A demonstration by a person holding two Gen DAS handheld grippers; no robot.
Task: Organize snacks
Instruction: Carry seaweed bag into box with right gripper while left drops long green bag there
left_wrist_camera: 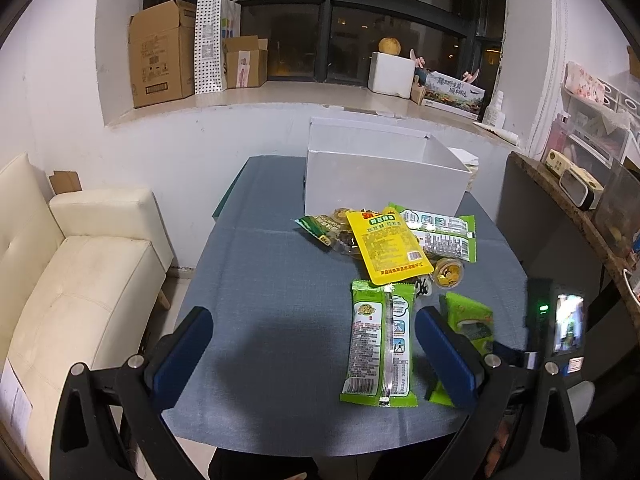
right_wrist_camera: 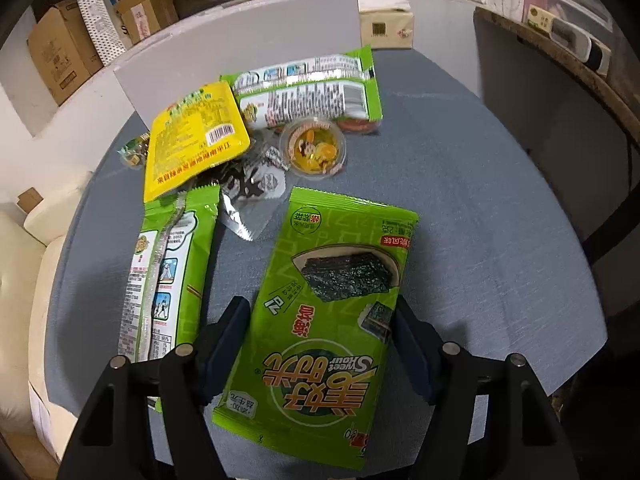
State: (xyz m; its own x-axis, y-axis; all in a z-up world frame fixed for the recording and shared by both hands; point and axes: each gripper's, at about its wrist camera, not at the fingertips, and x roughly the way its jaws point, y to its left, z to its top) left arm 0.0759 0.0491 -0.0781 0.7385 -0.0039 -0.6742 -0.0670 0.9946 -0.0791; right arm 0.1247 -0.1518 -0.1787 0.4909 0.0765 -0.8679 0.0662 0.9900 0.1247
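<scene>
Our right gripper [right_wrist_camera: 320,344] has its two fingers against the side edges of the green seaweed packet [right_wrist_camera: 320,312], so we read it as gripping that packet across its width, while our left gripper [left_wrist_camera: 316,344] hangs wide with nothing between its fingers above the blue tablecloth [left_wrist_camera: 260,264]. The other snacks lie loose on the cloth: a long green packet [left_wrist_camera: 380,344] just beside the seaweed one, a yellow pouch [left_wrist_camera: 388,246] overlapping a second long green packet [left_wrist_camera: 440,228], a small jelly cup [right_wrist_camera: 314,148] and a clear wrapper [right_wrist_camera: 256,196], all in front of the white box [left_wrist_camera: 384,176] at the far end of the table. The main risk, as we see it, is the grip itself: a flat, air-filled bag pinched by its edges may buckle or slide out on the way to the box. It could also brush the yellow pouch or tip the jelly cup if carried low. The left gripper, close to the long green packet, might nudge it toward the table edge
</scene>
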